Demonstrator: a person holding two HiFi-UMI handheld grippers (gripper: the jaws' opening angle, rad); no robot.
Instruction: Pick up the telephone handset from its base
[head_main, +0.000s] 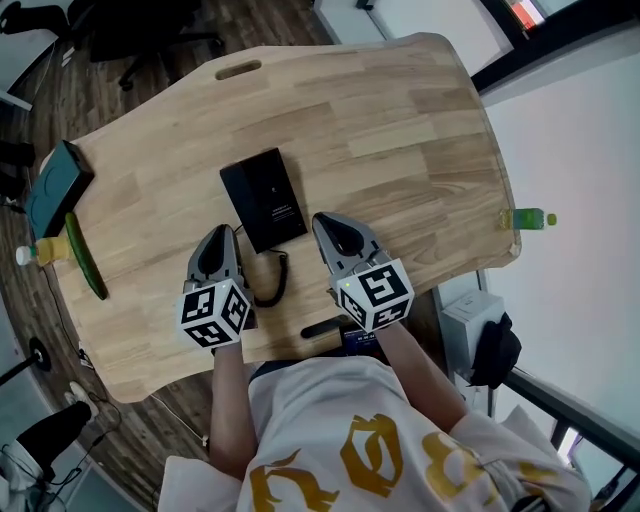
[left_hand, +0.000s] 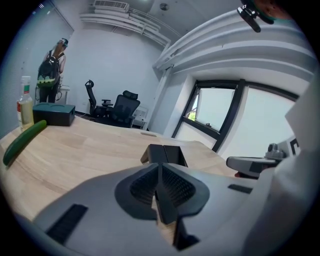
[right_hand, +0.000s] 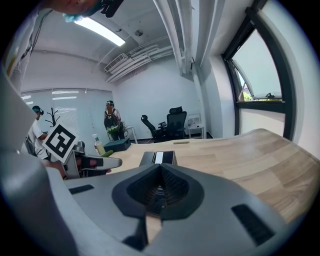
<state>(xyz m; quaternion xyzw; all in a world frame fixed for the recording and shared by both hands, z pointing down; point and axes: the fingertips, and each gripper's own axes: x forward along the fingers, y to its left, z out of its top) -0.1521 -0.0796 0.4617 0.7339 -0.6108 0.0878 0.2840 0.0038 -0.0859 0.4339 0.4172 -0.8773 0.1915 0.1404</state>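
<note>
A flat black telephone (head_main: 264, 198) lies in the middle of the wooden table (head_main: 400, 140), and its coiled cord (head_main: 272, 285) runs back towards me. My left gripper (head_main: 218, 238) hovers just short of the phone's near left corner, shut with nothing between its pads. My right gripper (head_main: 335, 228) sits to the right of the phone's near end, also shut and empty. In the left gripper view the telephone (left_hand: 164, 153) lies straight ahead of the closed left gripper (left_hand: 160, 167). The right gripper view shows the telephone (right_hand: 157, 158) just beyond the closed right gripper (right_hand: 160, 167).
A cucumber (head_main: 85, 255), a yellow bottle (head_main: 45, 250) and a teal box (head_main: 58, 185) lie at the table's left edge. A green bottle (head_main: 527, 218) stands at the right edge. Office chairs (left_hand: 122, 107) and a standing person (right_hand: 111, 122) are beyond the table.
</note>
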